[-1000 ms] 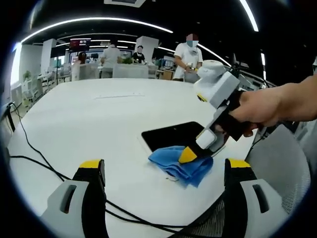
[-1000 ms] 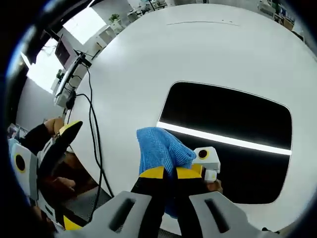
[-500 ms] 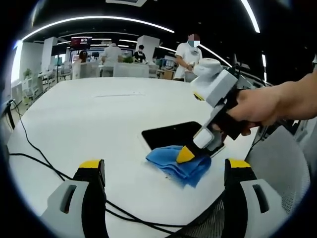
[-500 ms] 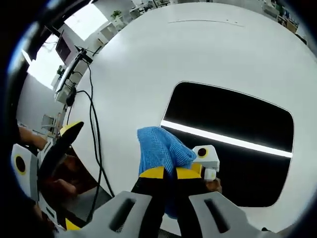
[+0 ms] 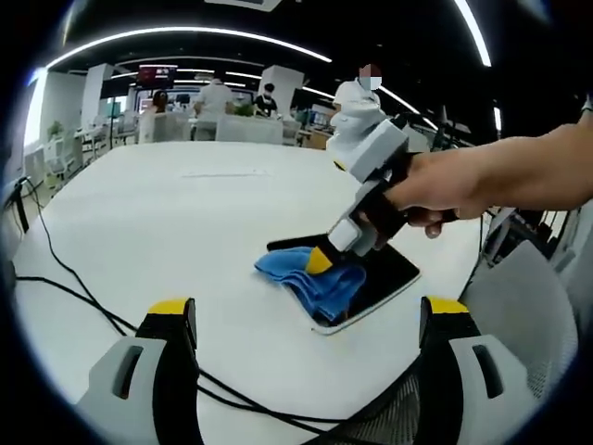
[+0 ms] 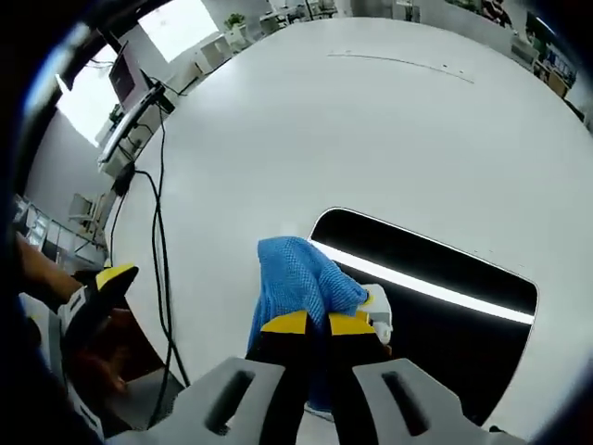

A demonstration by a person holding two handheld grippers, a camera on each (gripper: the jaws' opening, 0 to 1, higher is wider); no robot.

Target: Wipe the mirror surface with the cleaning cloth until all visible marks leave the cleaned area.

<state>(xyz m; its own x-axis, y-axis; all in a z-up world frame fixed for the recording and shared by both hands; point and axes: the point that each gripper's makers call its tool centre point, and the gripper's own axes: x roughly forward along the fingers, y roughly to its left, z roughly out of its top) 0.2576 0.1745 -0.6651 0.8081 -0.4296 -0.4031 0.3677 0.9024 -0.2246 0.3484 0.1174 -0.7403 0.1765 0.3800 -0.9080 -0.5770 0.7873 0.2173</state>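
A dark rectangular mirror (image 6: 445, 297) lies flat on the white table (image 6: 371, 120), with a bright strip of ceiling light reflected in it. My right gripper (image 6: 318, 324) is shut on a blue cleaning cloth (image 6: 295, 283) and presses it down on the mirror's near left part. In the left gripper view the same cloth (image 5: 310, 276) covers the mirror's (image 5: 384, 276) left half, with the right gripper (image 5: 321, 260) on it and a hand (image 5: 463, 185) holding that tool. My left gripper (image 5: 306, 311) hangs open above the table, short of the cloth.
Black cables (image 5: 83, 311) run over the table's near left edge. A mesh chair (image 5: 528, 324) stands at the right. People stand by desks (image 5: 232, 125) at the far end of the room. A monitor stand and cable (image 6: 134, 130) sit off the table's left side.
The right gripper has slid the cloth along the mirror towards its far left end, and now more bare mirror shows behind it. The left gripper stays open and still.
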